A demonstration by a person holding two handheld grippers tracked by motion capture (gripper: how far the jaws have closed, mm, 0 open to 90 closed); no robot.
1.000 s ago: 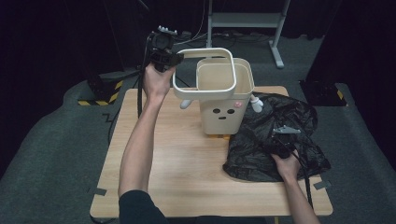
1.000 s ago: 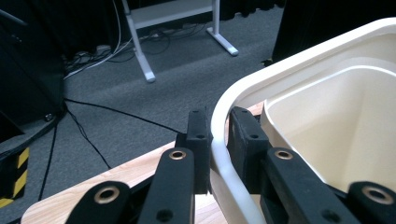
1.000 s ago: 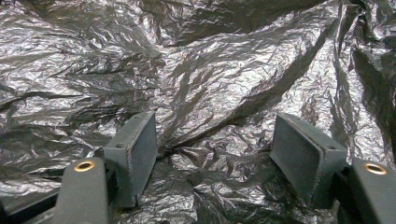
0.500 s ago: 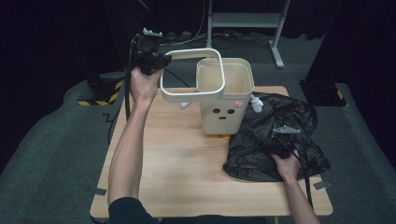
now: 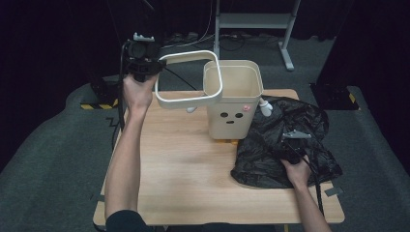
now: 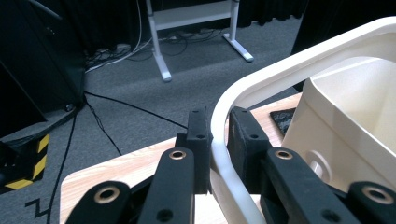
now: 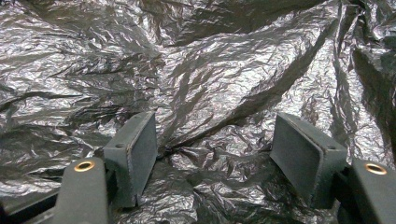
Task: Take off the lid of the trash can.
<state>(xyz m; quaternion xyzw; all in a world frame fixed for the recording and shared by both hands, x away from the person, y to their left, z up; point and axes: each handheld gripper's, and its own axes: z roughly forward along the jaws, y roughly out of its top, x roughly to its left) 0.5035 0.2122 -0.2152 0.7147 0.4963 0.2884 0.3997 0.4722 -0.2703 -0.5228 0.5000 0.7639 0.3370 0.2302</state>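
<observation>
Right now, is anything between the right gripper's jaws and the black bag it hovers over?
Nothing visible. The right gripper stands open directly over the crumpled black bag, with only bag film between its pads; the bin stands apart to the left.

Your right hand (image 5: 296, 170) and the plastic folds hide where the right gripper (image 5: 290, 147) meets the black bag (image 5: 290, 121). The small pink sticker (image 5: 246, 108) on the bin (image 5: 234, 104) is too small to read.

Cream rim frame (image 5: 188, 79) and bin (image 5: 234, 101) — glossy crinkled black bag (image 5: 285, 145), pale wood-grain table (image 5: 183, 169)
</observation>
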